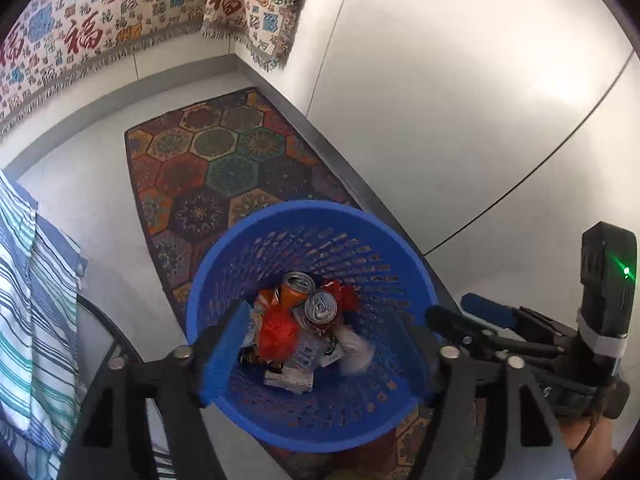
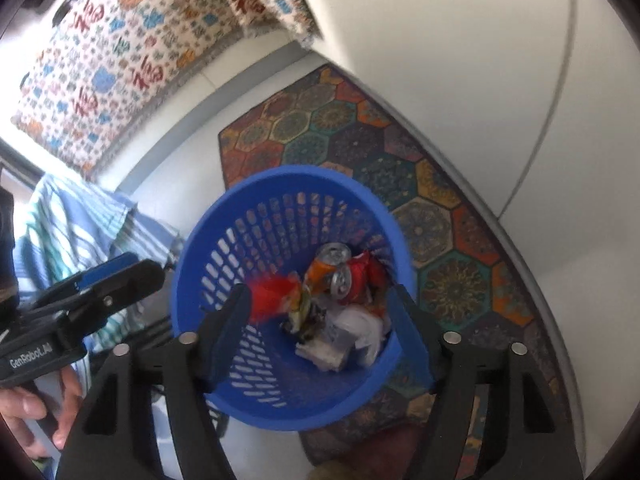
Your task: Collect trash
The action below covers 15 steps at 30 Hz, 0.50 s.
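A blue perforated trash basket (image 1: 280,420) stands on a patterned rug and also shows in the right wrist view (image 2: 200,280). It holds two drink cans (image 1: 320,306) (image 2: 340,280), red wrappers (image 1: 276,332) and white paper scraps (image 1: 288,380). My left gripper (image 1: 320,354) is open and empty above the basket. My right gripper (image 2: 324,332) is open above the basket; a blurred red wrapper (image 2: 276,294) lies by its left fingertip. The right gripper also shows in the left wrist view (image 1: 472,312), and the left gripper in the right wrist view (image 2: 120,276).
A hexagon-patterned rug (image 1: 224,160) lies on the pale floor along a white wall (image 1: 460,100). A patterned fringed blanket (image 1: 100,28) hangs at the back. A striped cloth (image 1: 36,300) drapes at the left over a dark round table edge (image 1: 108,332).
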Tool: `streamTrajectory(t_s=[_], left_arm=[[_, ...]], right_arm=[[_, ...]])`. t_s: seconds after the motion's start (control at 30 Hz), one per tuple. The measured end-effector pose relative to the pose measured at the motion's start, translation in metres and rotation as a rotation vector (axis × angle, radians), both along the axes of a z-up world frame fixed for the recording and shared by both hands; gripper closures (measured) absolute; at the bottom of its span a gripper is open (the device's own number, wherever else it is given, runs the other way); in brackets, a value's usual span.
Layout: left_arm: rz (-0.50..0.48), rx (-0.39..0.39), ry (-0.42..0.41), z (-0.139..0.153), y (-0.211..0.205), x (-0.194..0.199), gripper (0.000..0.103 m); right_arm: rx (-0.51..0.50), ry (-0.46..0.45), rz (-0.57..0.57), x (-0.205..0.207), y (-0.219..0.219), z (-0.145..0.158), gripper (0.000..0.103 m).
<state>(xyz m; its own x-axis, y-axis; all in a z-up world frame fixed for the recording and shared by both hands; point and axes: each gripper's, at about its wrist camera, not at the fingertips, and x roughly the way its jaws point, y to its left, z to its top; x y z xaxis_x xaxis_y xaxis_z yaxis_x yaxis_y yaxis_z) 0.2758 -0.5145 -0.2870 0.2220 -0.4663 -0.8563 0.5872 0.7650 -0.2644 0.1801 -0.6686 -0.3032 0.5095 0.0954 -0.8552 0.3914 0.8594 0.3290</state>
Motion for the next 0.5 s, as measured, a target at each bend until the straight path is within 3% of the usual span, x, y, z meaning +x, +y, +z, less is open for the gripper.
streamTrajectory(t_s=[0.07,0.13,0.27,0.33,0.5], left_arm=[[-0.003,0.010,-0.011,0.004,-0.001,-0.001,0.022],[-0.001,0.017,-0.022,0.013,0.001,-0.005,0.018],[-0.016,0.087,-0.058,0.038,0.007,-0.019,0.013],[-0.015,0.080,-0.074,0.054,0.015,-0.028,0.013],[0.022,0.118,-0.198,0.104,0.037,-0.057,0.013]], right_arm=[[-0.010,-0.011,-0.033,-0.006,-0.003,0.006,0.007],[-0.040,-0.013,-0.061,-0.015,-0.004,0.018,0.001],[-0.105,0.008,-0.079,-0.033,-0.002,0.049,0.000],[-0.139,0.022,-0.085,-0.047,0.000,0.070,0.000],[-0.247,0.045,-0.078,-0.079,0.014,0.122,0.000]])
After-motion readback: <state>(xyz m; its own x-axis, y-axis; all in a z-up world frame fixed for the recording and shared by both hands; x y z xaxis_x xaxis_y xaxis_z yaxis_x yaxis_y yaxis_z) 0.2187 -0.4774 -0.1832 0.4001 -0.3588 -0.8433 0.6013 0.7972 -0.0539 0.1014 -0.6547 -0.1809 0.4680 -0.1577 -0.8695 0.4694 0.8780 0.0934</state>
